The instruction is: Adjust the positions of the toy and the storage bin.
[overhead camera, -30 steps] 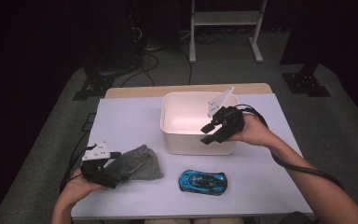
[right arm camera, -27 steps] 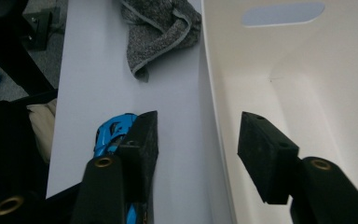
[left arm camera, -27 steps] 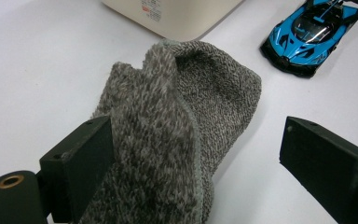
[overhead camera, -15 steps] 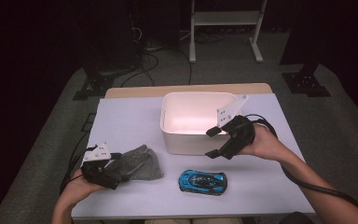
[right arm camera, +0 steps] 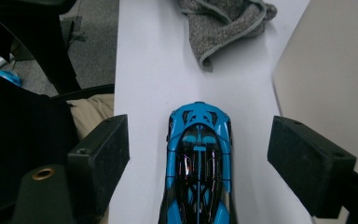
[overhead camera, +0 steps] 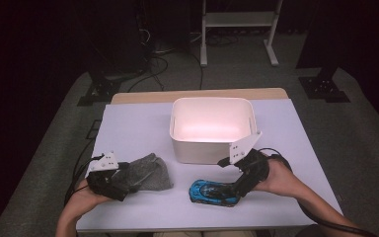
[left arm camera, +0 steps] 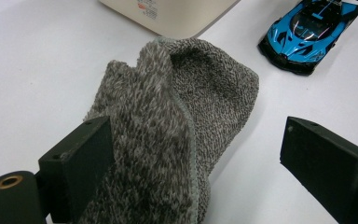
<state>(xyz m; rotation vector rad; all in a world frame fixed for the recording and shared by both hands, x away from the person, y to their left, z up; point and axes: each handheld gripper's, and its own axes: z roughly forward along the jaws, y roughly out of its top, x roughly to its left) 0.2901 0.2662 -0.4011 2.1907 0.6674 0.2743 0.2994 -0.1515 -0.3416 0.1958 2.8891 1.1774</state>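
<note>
A blue toy car (overhead camera: 209,191) lies on the white table near the front edge. My right gripper (overhead camera: 234,186) is at its right end, open. In the right gripper view the car (right arm camera: 199,163) lies lengthwise between the jaws, and my right gripper (right arm camera: 205,149) has a gap on each side of it. A grey fuzzy cloth (overhead camera: 148,172) lies crumpled at front left. My left gripper (overhead camera: 127,178) is open at its left edge. In the left gripper view the cloth (left arm camera: 168,116) rests against the left jaw, and my left gripper (left arm camera: 196,140) stands wide apart.
A white bin (overhead camera: 212,148) stands open and empty at the table's middle, just behind the car and cloth. Its wall (right arm camera: 335,70) is close beside my right jaw. The table's front edge (overhead camera: 177,228) lies near both hands. Cables trail from each gripper.
My right gripper has come away from the bin's right rim, down and toward the front, and now straddles the blue car. The left gripper and cloth have stayed put.
</note>
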